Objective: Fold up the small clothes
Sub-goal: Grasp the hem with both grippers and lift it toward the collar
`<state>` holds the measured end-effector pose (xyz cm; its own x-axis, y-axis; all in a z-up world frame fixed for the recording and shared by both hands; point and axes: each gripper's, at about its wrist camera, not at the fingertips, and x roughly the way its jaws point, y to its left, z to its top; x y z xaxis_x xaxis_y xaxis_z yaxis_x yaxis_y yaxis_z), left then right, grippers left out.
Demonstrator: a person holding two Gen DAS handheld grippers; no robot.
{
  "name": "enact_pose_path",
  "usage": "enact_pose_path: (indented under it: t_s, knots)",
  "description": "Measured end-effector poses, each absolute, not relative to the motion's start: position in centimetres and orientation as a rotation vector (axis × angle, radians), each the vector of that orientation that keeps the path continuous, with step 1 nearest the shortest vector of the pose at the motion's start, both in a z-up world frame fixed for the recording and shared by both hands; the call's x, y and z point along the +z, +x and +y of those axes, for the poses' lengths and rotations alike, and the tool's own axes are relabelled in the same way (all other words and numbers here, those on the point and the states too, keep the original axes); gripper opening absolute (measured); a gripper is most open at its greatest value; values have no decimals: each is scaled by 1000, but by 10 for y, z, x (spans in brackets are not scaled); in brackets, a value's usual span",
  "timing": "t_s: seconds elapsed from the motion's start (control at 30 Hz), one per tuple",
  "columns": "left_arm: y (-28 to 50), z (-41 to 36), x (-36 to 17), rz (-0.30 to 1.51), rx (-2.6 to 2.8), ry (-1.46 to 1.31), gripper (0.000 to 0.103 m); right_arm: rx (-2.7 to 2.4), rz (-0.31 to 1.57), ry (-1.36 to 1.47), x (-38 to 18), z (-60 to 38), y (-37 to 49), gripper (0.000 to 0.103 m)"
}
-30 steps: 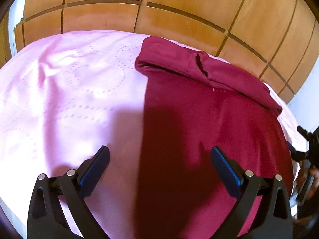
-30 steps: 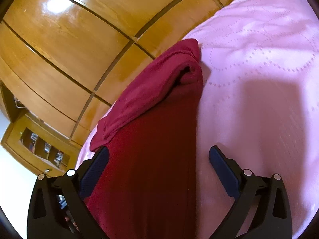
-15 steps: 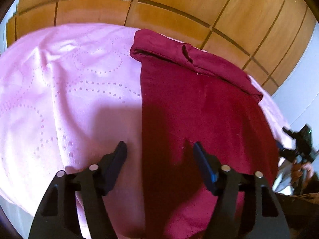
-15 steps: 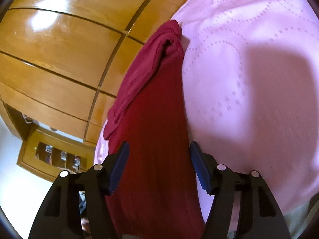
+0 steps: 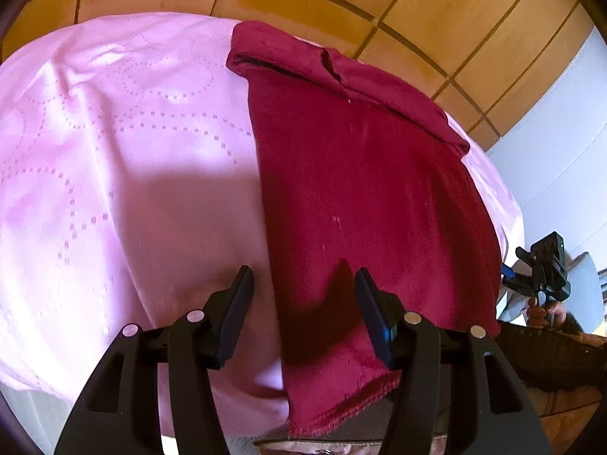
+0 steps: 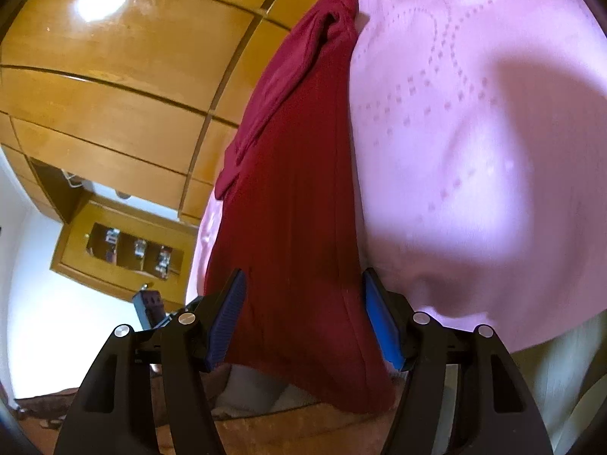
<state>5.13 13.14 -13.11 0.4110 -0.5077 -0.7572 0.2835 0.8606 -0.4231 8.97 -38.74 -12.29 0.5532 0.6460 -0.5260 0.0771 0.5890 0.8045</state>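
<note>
Two grippers work at the near edge of a dark red garment lying flat on a pink bedspread, its far end rolled. From the left wrist view, the left gripper straddles the cloth's left edge; its jaws have just been closing, half spread, pads not pressing. The right gripper shows far right. From the right wrist view, the right gripper brackets the garment; whether its pads pinch it cannot be told.
</note>
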Motion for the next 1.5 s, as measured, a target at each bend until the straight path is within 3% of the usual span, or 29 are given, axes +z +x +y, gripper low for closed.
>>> enact_pose_path:
  t_s: [0.27, 0.4, 0.47, 0.5, 0.6, 0.63, 0.7, 0.87, 1.0, 1.5]
  knots:
    - [40, 129, -134, 1102, -535, -259, 54, 428, 1011, 870, -124, -379, 90, 63]
    - [33, 125, -139, 1140, -576, -269, 47, 450, 1099, 882, -133, -373, 93, 63]
    - [30, 124, -141, 1145, -571, -263, 38, 441, 1133, 888, -138, -371, 94, 63]
    - [30, 124, -141, 1144, -550, -264, 27, 441, 1137, 886, -138, -370, 94, 63]
    - [30, 131, -142, 1141, -530, -306, 13, 441, 1136, 854, -133, -367, 93, 34]
    - [30, 132, -141, 1135, -534, -315, 10, 435, 1142, 841, -131, -366, 92, 30]
    - [29, 127, -138, 1123, -537, -304, 8, 463, 1139, 839, -128, -364, 91, 22]
    - [25, 122, -125, 1083, -537, -270, 7, 579, 1066, 802, -109, -357, 85, 22]
    - [22, 125, -115, 1062, -542, -273, 6, 594, 1016, 805, -100, -358, 84, 10]
    - [7, 132, -87, 982, -672, -380, 5, 678, 757, 896, -69, -386, 81, 9]
